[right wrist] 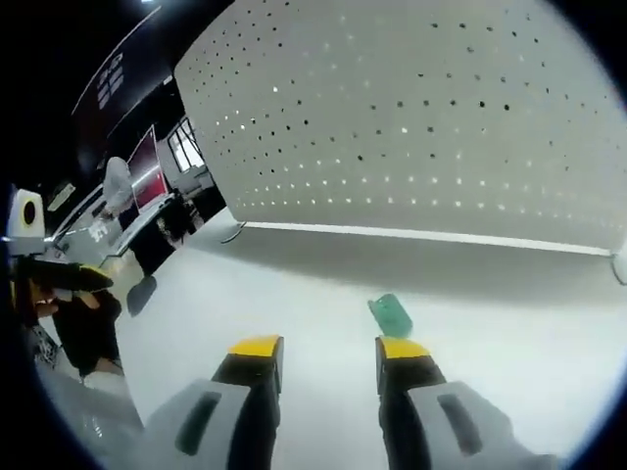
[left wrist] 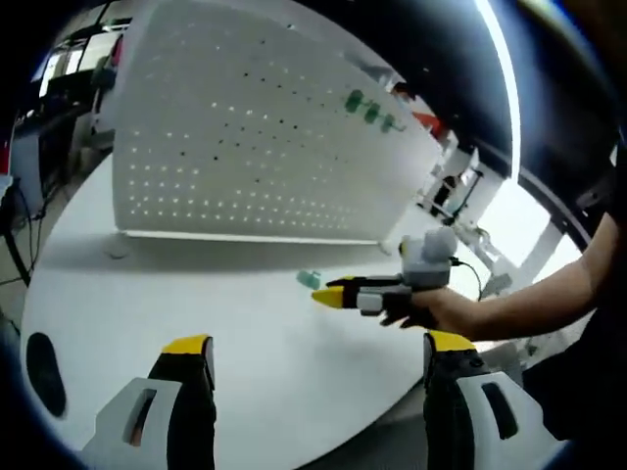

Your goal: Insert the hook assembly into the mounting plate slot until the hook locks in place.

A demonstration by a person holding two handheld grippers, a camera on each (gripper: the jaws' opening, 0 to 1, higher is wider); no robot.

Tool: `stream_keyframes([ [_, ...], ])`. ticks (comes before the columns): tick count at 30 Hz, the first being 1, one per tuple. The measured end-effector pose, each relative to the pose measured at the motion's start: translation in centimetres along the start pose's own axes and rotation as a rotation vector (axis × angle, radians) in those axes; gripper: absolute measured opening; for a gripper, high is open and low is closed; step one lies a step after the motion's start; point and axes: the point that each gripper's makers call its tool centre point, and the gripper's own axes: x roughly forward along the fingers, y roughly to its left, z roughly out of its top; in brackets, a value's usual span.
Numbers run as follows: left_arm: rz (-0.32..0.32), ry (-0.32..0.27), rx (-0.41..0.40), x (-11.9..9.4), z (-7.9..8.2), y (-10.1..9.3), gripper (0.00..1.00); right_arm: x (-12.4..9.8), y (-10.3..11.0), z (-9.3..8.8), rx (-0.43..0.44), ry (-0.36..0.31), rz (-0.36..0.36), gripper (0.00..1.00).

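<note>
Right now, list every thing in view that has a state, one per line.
Left gripper: open, nothing between its jaws.
Right gripper: open, pointed toward the loose hook, not gripping it.
Loose green hook: lying on the white table, not mounted.
Pegboard: standing upright on the table.
Green hooks on pegboard: already hanging near its upper corner.

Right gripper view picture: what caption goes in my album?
The open right claw reaches toward a small green hook lying on the white table before the pegboard.
</note>
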Motion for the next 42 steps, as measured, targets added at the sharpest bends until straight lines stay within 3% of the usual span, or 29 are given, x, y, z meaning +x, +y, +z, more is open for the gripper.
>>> stream_keyframes([
  [14, -0.005, 0.018, -0.007, 0.7, 0.0, 0.4, 0.89, 2.3, -2.3, 0.0, 0.056, 0.022, -0.029, 0.34],
  [23, -0.007, 0.026, -0.009, 0.9, -0.2, 0.7, 0.88, 3.1, -3.5, 1.3, 0.015, 0.028, -0.034, 0.34],
  [30, -0.004, 0.025, -0.015, 1.1, -0.2, 0.8, 0.88, 2.9, -4.3, 2.2, 0.054, 0.01, -0.076, 0.33],
  [33, -0.006, 0.028, -0.015, 1.1, -0.3, 0.7, 0.88, 2.7, -5.0, 2.2, 0.127, 0.001, -0.128, 0.3],
  [38, -0.007, 0.027, -0.02, 1.2, -0.4, 0.7, 0.88, 2.3, -5.1, 2.2, 0.378, -0.029, -0.172, 0.27],
  [41, -0.009, 0.032, -0.017, 1.2, -0.5, 0.6, 0.88, 2.8, -5.1, 2.2, 0.451, -0.031, -0.173, 0.23],
  [42, -0.009, 0.033, -0.016, 1.2, -0.5, 0.6, 0.88, 2.9, -5.2, 2.3, 0.432, -0.029, -0.176, 0.22],
])
